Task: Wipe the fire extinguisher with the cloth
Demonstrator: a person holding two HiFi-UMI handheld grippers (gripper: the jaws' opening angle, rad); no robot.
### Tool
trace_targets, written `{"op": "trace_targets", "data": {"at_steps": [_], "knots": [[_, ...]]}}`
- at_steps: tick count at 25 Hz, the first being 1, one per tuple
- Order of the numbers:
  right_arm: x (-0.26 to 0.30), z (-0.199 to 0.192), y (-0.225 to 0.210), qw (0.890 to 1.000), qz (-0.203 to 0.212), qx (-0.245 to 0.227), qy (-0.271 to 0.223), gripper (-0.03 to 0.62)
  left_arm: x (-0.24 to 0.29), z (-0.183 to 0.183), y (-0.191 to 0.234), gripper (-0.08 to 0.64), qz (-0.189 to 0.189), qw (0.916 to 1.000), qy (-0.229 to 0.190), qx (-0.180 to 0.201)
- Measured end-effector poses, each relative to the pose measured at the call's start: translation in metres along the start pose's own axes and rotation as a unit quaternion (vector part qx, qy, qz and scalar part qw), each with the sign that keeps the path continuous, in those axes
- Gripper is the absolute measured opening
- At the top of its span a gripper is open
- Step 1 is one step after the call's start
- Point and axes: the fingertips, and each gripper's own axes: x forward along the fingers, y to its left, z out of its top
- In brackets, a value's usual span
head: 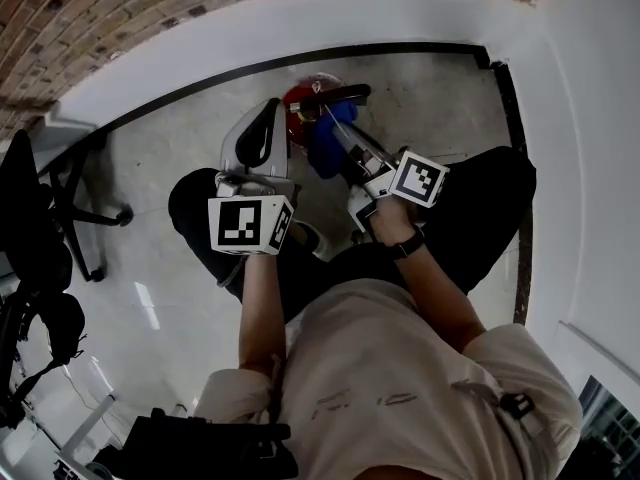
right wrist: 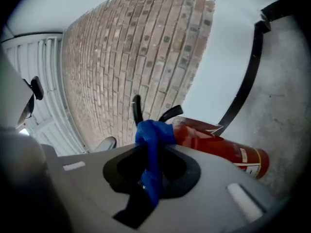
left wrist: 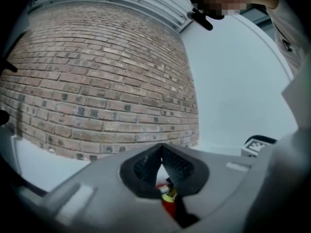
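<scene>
Bunching at frame centre, the cloth (right wrist: 154, 132) is clamped in the right gripper (right wrist: 149, 161); with the left gripper (left wrist: 162, 154) closed on nothing, the fire extinguisher (right wrist: 223, 149) could be tipped.

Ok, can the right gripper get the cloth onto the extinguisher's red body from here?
Probably yes. The right gripper is shut on the blue cloth, which sits at the fire extinguisher handle; the red body beside it looks bare.

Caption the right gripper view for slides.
Right tongs hold a blue cloth by the red fire extinguisher, brick wall behind.
</scene>
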Motion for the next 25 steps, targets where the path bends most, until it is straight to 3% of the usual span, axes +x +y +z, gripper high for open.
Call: {"op": "trace_targets", "data": {"at_steps": [5,7,11,17,19,22,25], "knots": [[-0.023,0.01,-0.044,0.997,-0.069,-0.022,-0.039,0.057,-0.009,-0.003,0.01,0.0,0.017,0.9998,0.006,-0.003],[-0.03,0.008,-0.068,0.992,-0.115,-0.027,-0.04,0.055,-0.012,-0.009,0.014,0.0,0.023,0.9996,0.012,-0.005],[-0.04,-0.032,-0.163,0.976,-0.214,0.022,-0.028,0.052,-0.013,-0.022,0.017,0.0,0.031,0.9991,0.027,-0.009],[-0.059,-0.103,-0.31,0.936,-0.347,0.061,0.008,0.052,-0.004,-0.041,0.014,0.0,0.022,0.9985,0.05,-0.009],[-0.064,-0.122,-0.351,0.922,-0.38,0.063,0.047,0.052,0.002,-0.04,0.014,0.0,0.02,0.9985,0.051,-0.008],[-0.072,-0.16,-0.399,0.889,-0.432,0.067,0.134,0.052,0.006,-0.037,0.017,0.0,0.018,0.9983,0.056,-0.003],[-0.083,-0.175,-0.418,0.866,-0.456,0.06,0.195,0.054,0.005,-0.031,0.018,0.0,0.023,0.9983,0.054,0.0]]}}
